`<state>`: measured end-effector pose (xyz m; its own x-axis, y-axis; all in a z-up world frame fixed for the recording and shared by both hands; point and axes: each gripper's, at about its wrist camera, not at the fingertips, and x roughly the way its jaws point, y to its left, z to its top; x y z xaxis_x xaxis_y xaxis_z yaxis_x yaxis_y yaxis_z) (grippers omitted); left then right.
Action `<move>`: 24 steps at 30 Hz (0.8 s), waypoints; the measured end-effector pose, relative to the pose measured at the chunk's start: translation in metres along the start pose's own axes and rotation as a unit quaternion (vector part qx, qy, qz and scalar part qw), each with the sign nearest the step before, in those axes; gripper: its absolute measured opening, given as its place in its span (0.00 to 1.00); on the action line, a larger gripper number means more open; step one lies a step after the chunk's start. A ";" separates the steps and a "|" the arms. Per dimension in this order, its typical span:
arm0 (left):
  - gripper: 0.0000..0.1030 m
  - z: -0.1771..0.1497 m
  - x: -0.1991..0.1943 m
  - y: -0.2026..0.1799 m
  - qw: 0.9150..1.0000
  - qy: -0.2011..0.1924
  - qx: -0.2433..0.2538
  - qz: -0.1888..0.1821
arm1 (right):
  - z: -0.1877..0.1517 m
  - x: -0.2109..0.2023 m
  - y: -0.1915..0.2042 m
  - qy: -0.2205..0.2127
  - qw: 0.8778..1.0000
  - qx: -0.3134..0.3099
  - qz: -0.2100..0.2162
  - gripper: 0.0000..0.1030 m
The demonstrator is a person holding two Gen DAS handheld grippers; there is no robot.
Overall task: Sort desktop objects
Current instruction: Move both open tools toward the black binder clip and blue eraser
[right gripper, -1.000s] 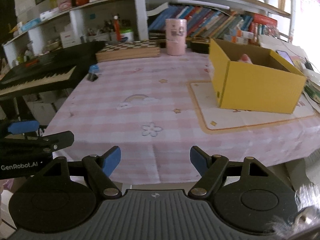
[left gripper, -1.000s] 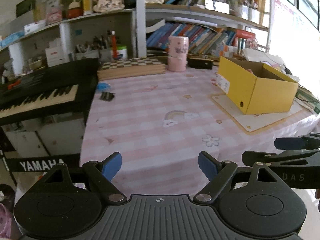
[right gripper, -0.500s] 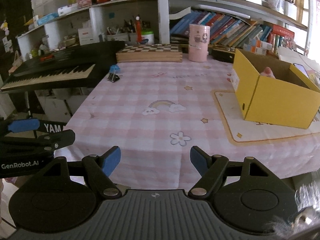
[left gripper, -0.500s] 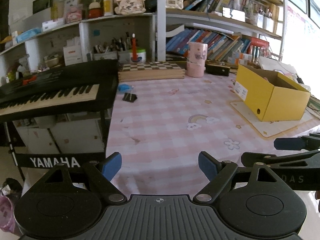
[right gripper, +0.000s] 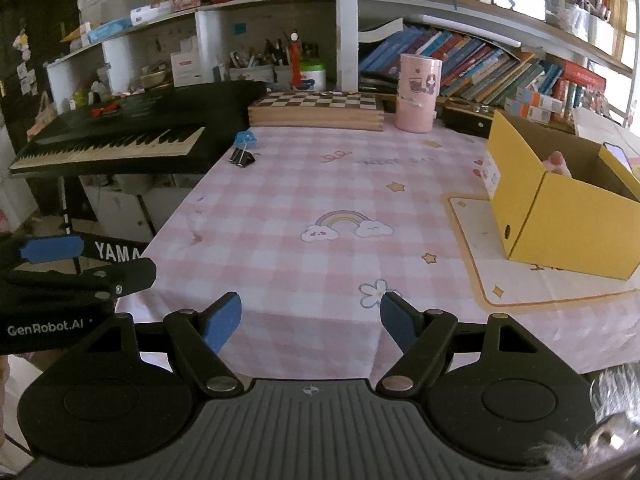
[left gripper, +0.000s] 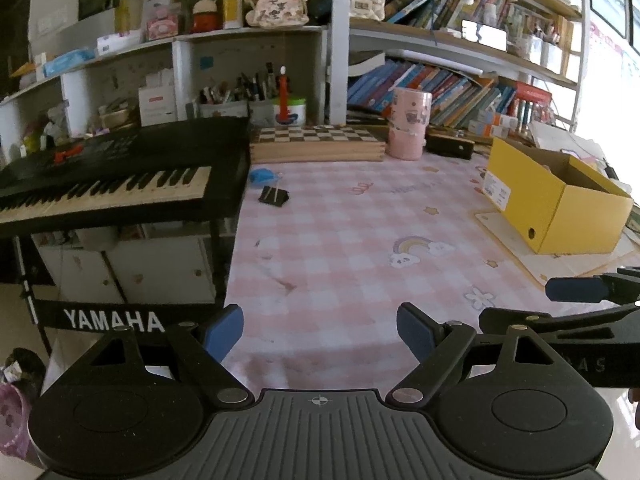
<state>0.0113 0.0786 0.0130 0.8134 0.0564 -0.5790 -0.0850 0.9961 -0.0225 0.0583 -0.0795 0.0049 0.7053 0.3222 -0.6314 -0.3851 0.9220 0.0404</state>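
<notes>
A: Quick pass, biggest first. Table (right gripper: 320,184) with the pink checked cloth, yellow box (right gripper: 560,216) open-topped at my 2 o'clock in the right view, sitting on a pale mat (right gripper: 492,280). Something pink pokes up inside it; can't tell what.

B: Box handling?

A: Cardboard, I'd guess light and stiff, walls will flex if squeezed. I wouldn't move it; I read it as the drop target.

B: What's left to sort?

A: Far left corner, about 11 o'clock: black binder clip (left gripper: 274,197) lying on the cloth near the keyboard (left gripper: 120,184), and a small blue clip (left gripper: 262,176) just behind it, near but I can't tell if touching. Right view shows the same pair, black binder clip (right gripper: 242,157) in front.

B: Grip?

A: Black one is steel, small, light, hard and slick. I'd pinch across the folded body, not the wire handles, those swing. Blue one looks like plastic or painted metal, too small to say; same plan, squeeze the body flat-on.

B: Claws?

A: Left gripper (left gripper: 320,334) spread wide, nothing between the blue pads. Right gripper (right gripper: 310,322) also spread, empty. Both hang at the near table edge, well apart from the clips. Each shows in the other's view at the side.
</notes>
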 end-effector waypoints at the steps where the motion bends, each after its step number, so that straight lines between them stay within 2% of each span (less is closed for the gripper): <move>1: 0.84 0.001 0.002 0.001 1.000 0.000 -0.001 0.001 | 0.000 0.002 0.000 0.001 1.000 -0.001 0.002 0.73; 10: 0.84 0.011 0.023 0.002 1.000 0.008 -0.005 0.019 | 0.013 0.025 -0.007 0.008 1.000 -0.006 0.018 0.73; 24: 0.84 0.039 0.072 0.005 0.997 0.026 -0.040 0.054 | 0.062 0.082 -0.025 0.023 0.998 -0.039 0.054 0.73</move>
<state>0.0921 0.0902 0.0023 0.7665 0.1568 -0.6228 -0.2175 0.9758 -0.0221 0.1625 -0.0625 -0.0002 0.6292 0.4070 -0.6621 -0.5037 0.8623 0.0513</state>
